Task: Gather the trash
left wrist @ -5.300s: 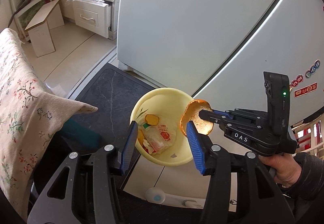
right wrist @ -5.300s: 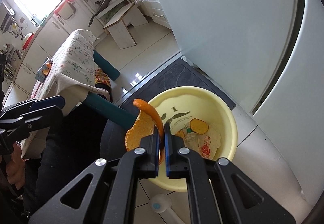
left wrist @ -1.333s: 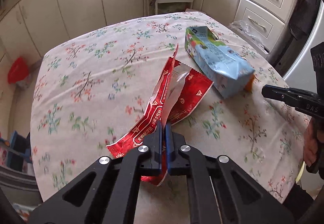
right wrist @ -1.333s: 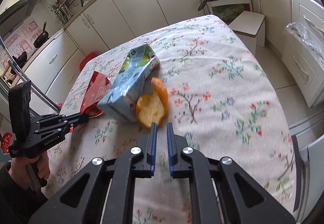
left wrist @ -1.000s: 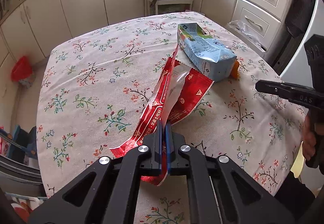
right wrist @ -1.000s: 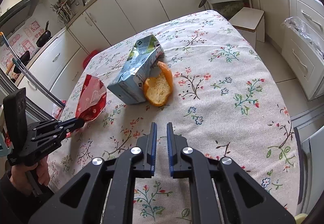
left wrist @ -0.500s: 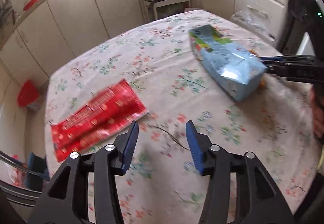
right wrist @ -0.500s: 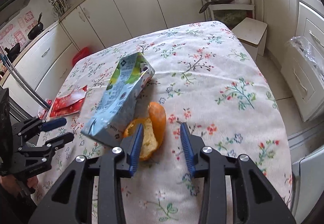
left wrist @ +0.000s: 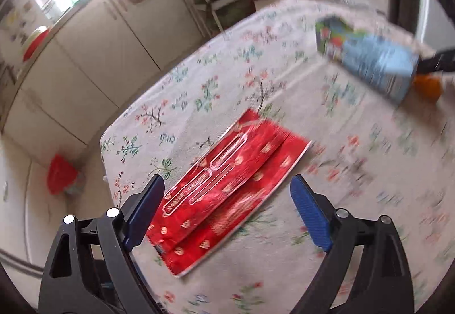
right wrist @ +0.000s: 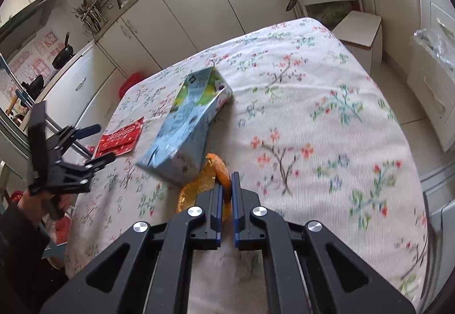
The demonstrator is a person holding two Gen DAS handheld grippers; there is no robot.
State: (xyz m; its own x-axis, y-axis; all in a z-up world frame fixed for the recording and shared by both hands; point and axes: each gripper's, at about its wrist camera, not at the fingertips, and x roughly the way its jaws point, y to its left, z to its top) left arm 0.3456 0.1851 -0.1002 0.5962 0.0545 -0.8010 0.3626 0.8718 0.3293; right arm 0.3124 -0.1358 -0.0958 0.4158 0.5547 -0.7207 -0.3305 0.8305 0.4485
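Right wrist view: the right tool (right wrist: 225, 194), just closed, pinches the curled orange peel (right wrist: 199, 186) beside the light-blue carton (right wrist: 187, 126) on the floral-clothed bench (right wrist: 327, 129). The left tool (left wrist: 227, 214), just opened, stands spread over the flat red foil wrapper (left wrist: 227, 191), left of the carton.

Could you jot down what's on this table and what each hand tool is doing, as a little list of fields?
Surface: table with floral cloth
Red wrapper: lying flat, between the open left tool, untouched; its jaws have just been opening
Blue carton: lying on its side
Orange peel: beside the carton
Right tool: just closed, shut on the orange peel
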